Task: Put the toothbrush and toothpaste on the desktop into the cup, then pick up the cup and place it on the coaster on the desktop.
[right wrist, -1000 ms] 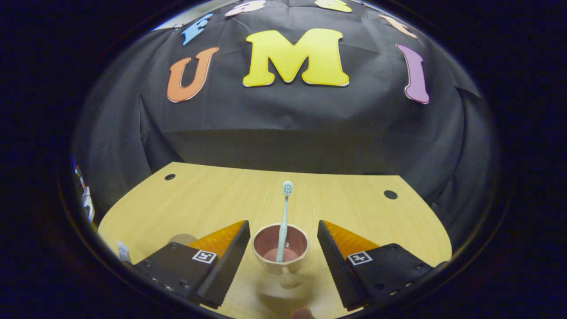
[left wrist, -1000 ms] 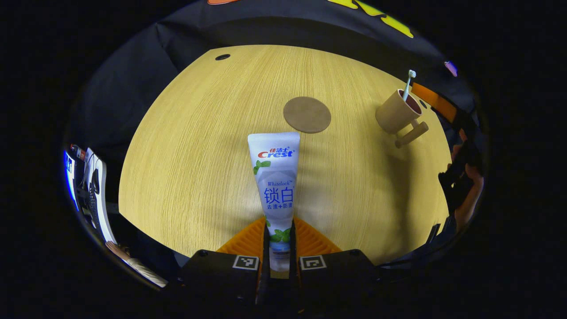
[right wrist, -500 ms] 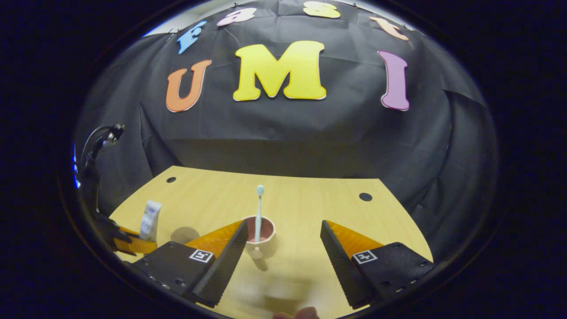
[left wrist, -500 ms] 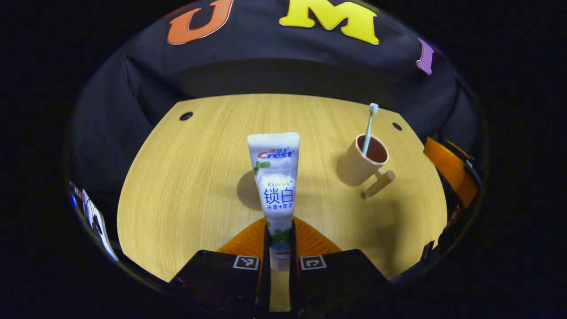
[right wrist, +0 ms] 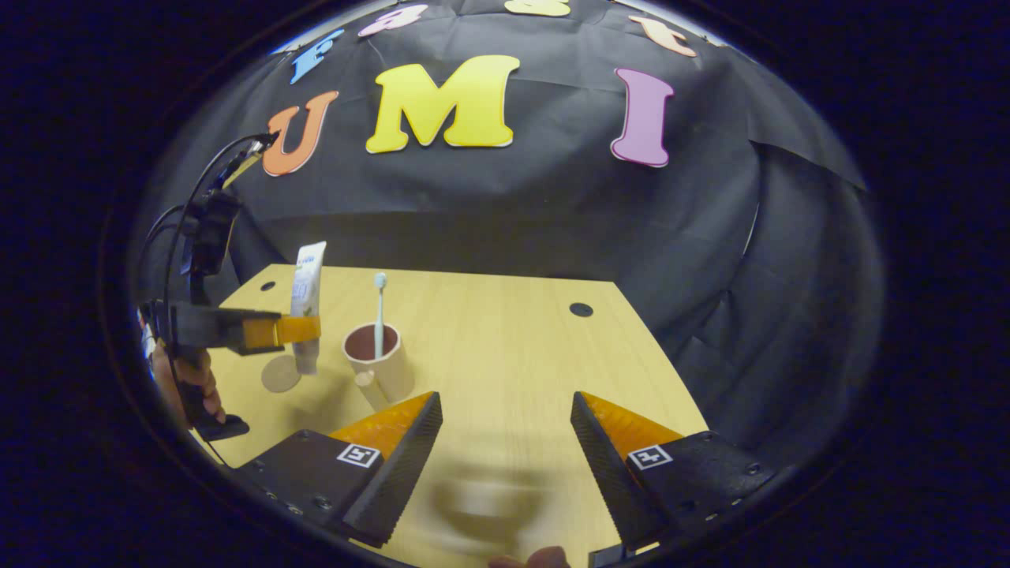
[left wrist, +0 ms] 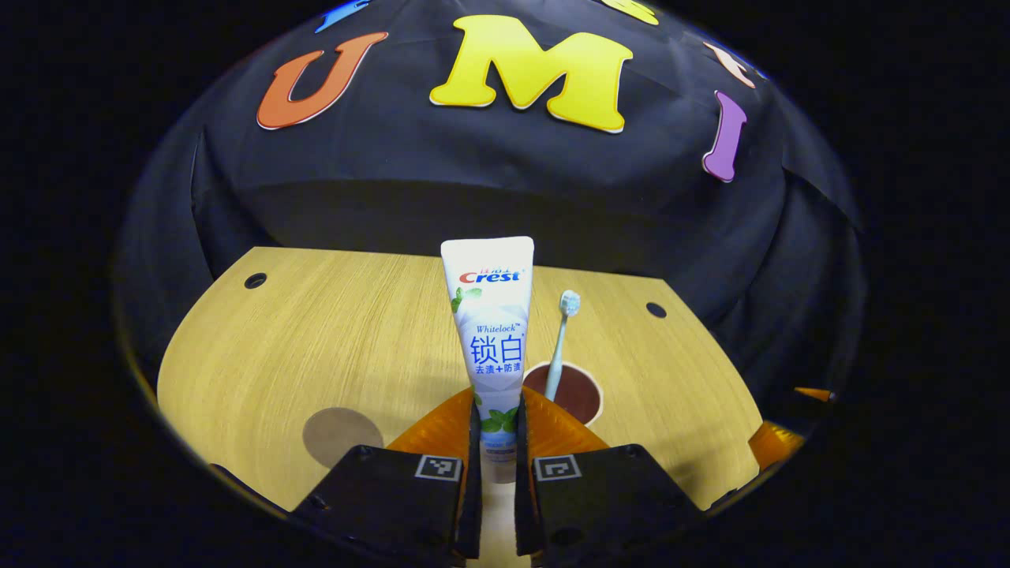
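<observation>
The light wooden desktop (right wrist: pixel 505 347) carries 2 task things: a tan cup with a dark red inside (right wrist: pixel 377 359) and, to its left in the right gripper view, a flat round brown coaster (left wrist: pixel 341 432). The white toothpaste tube (left wrist: pixel 489 315) stands upright, cap down, off the desktop, clamped near its cap between both fingers of the left gripper (left wrist: pixel 495 442), just beside the cup. The right gripper (right wrist: pixel 505 446) has its fingers spread wide, gripping nothing, near the cup. A pale blue toothbrush (right wrist: pixel 379 314) stands in the cup, head up
</observation>
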{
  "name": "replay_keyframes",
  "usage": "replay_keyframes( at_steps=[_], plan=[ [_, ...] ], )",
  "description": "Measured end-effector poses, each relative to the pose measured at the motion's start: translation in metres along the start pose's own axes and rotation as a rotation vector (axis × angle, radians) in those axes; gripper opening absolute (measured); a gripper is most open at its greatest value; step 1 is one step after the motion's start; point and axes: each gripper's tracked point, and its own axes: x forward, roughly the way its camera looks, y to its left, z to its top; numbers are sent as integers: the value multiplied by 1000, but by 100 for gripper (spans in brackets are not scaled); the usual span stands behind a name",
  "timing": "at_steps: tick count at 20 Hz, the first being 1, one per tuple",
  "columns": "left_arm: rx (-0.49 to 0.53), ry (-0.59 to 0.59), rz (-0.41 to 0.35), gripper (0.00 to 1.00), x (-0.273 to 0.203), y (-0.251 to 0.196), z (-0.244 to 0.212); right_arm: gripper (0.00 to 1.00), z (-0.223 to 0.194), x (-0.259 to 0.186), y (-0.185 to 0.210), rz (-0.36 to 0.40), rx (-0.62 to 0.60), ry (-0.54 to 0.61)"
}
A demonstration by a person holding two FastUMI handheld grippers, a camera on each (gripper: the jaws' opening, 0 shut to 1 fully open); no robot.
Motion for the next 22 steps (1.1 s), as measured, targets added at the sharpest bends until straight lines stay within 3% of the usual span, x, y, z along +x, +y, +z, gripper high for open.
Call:
replay_keyframes(
  at_steps=[4, 7, 15, 22],
  plan=[
    [9, -138, -1, 19, 22, -18, 23, 97, -22, -8, -25, -29, 7, 51],
    [49, -179, -4, 19, 29, -24, 31, 97, -38, -8, -34, -37, 22, 95],
    [86, -354, -37, 19, 15, -39, 80, 96, -42, 7, -25, -9, 63, 127],
    [91, -385, 1, 22, 44, -44, 74, 97, -52, 12, -32, -16, 27, 162]
  ],
)
